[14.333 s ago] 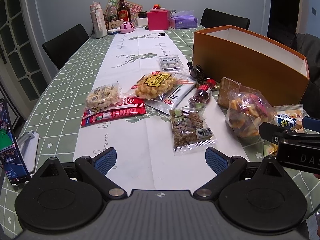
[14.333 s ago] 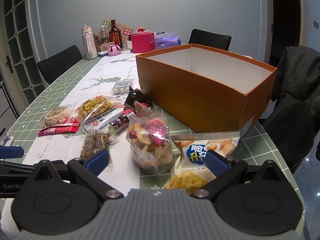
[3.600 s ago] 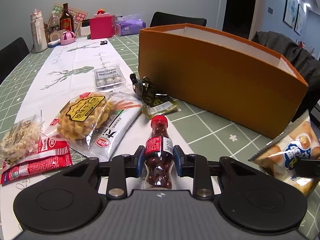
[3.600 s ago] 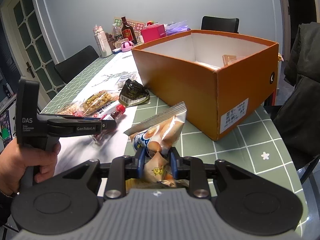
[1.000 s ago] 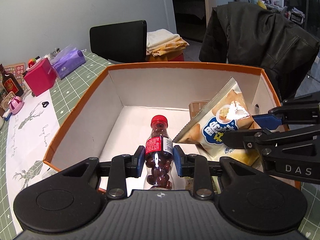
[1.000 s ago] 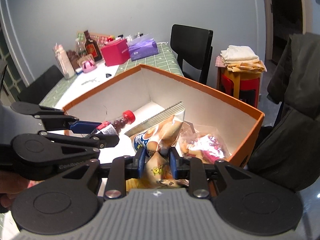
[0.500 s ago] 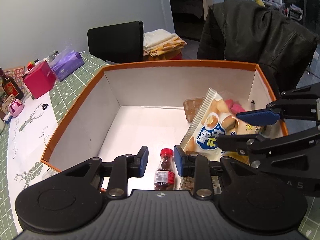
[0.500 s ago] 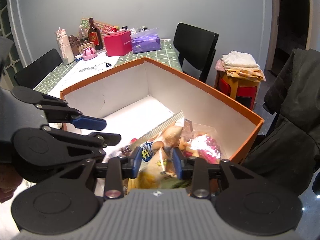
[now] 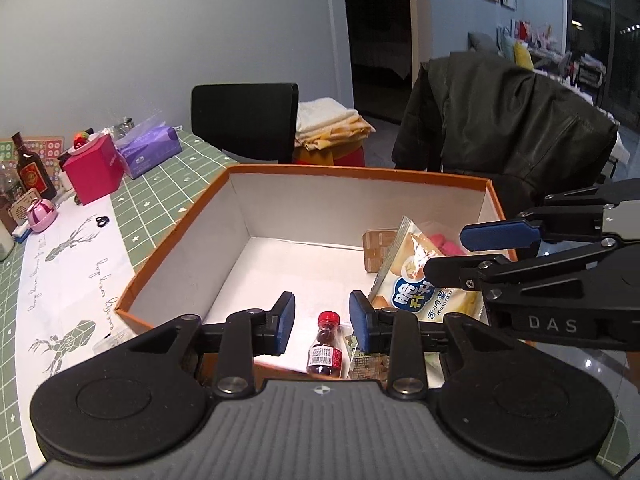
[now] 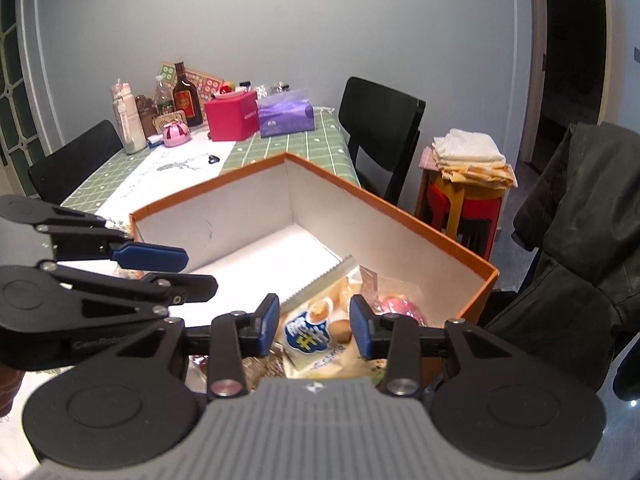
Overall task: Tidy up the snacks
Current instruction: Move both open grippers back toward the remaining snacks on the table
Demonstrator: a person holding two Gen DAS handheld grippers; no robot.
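You've got one orange box (image 9: 168,248) with white inside walls, sitting on the green-checked table (image 9: 160,184). Inside it I count one blue-and-yellow potato snack bag (image 9: 416,292), one pink-filled clear bag (image 10: 396,306), one tan carton (image 9: 378,250) and one small red-capped bottle (image 9: 326,346) of dark round sweets. There's also a pack with small print beside the bottle, too hidden to name.

The bottle lies on the box floor near the close wall, cap pointing at 12 o'clock, with a red label and a white date sticker. The potato bag leans at its 2 o'clock, crimped top edge up, against the pink bag.

Your left gripper (image 9: 322,322) hangs over the near edge, angled down, and its blue pads have just been spreading: the bottle sits below the gap, touching neither pad. Your right gripper (image 10: 314,324) comes in from 3 o'clock, also tilted down, fingers parted and clear of the potato bag under them.
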